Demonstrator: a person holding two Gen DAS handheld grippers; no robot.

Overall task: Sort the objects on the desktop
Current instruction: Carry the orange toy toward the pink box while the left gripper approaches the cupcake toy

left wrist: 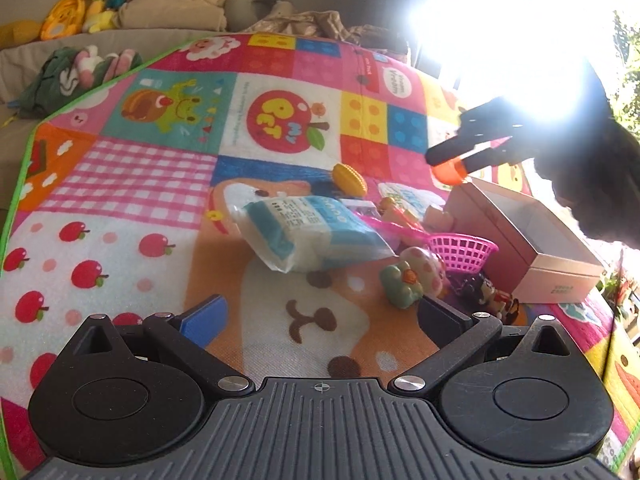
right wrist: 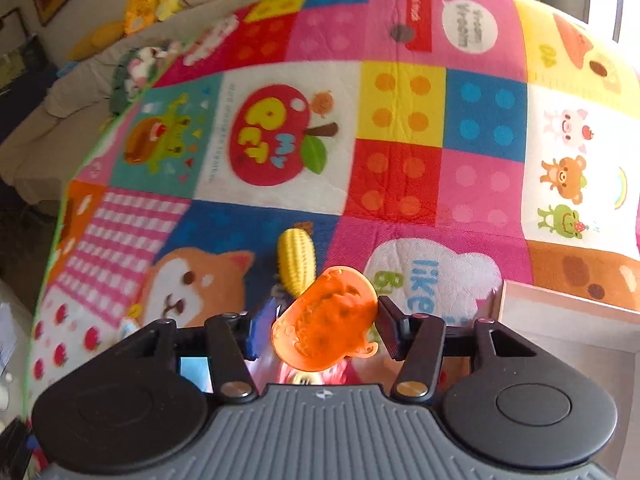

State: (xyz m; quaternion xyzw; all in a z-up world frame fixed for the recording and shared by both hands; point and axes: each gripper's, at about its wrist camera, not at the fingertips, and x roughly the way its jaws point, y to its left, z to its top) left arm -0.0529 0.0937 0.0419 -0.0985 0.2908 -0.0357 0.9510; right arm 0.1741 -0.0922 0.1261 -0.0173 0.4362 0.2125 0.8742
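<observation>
My right gripper (right wrist: pixel 320 320) is shut on an orange translucent toy mould (right wrist: pixel 326 318) and holds it above the mat, just left of the open white box (right wrist: pixel 560 320). In the left wrist view the right gripper (left wrist: pixel 448 160) hangs over the near left corner of the box (left wrist: pixel 532 240) with the orange toy (left wrist: pixel 450 172). My left gripper (left wrist: pixel 320 316) is open and empty, low over the mat. Ahead of it lie a blue-and-white packet (left wrist: pixel 304 232), a green toy (left wrist: pixel 402 286), a mushroom toy (left wrist: pixel 426 268), a pink basket (left wrist: pixel 466 250), a small figure (left wrist: pixel 494 296) and a yellow toy corn (left wrist: pixel 349 178) (right wrist: pixel 297 262).
A colourful patchwork play mat (left wrist: pixel 160 184) covers the surface. Its green edge (left wrist: pixel 24 168) runs along the left. Plush toys (left wrist: pixel 100 0) and cushions sit on a sofa behind. Strong window glare (left wrist: pixel 520 32) washes out the upper right.
</observation>
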